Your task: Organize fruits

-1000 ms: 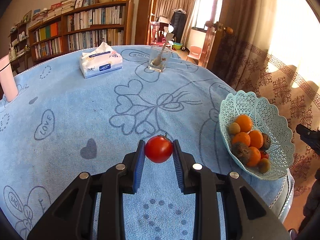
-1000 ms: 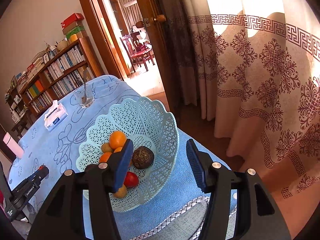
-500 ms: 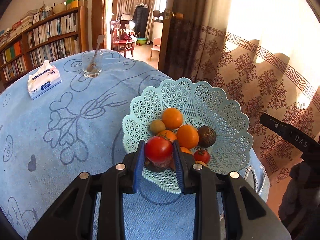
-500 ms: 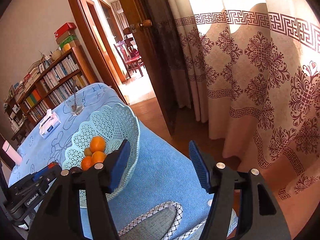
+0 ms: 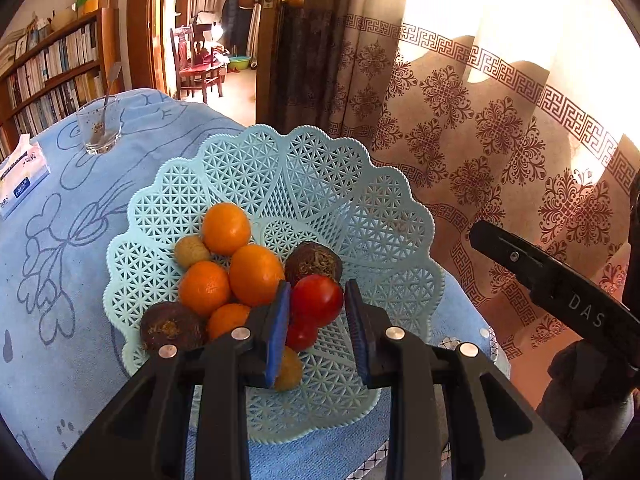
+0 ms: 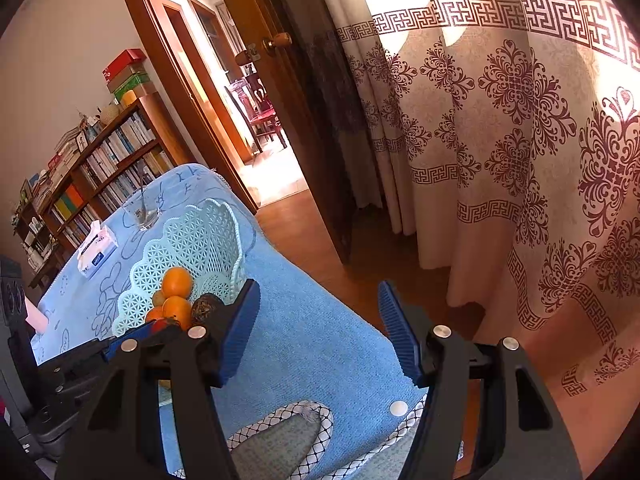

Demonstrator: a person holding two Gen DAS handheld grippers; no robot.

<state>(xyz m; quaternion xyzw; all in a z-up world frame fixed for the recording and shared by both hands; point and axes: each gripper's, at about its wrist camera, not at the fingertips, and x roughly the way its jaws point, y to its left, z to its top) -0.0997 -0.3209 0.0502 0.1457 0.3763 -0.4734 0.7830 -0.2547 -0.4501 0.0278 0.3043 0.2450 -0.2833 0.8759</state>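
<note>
I am gripping the red tomato (image 5: 317, 299) between my left gripper (image 5: 316, 322)'s pads, holding it just above the near side of the mint basket (image 5: 320, 184); being round, it shows no long axis. My right gripper (image 6: 318, 328) is hanging wide apart and unloaded over the blue cloth (image 6: 320, 336), right of the basket.

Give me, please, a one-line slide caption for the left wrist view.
Left gripper holds a round red tomato over the pale blue lattice plastic basket of fruit.
</note>
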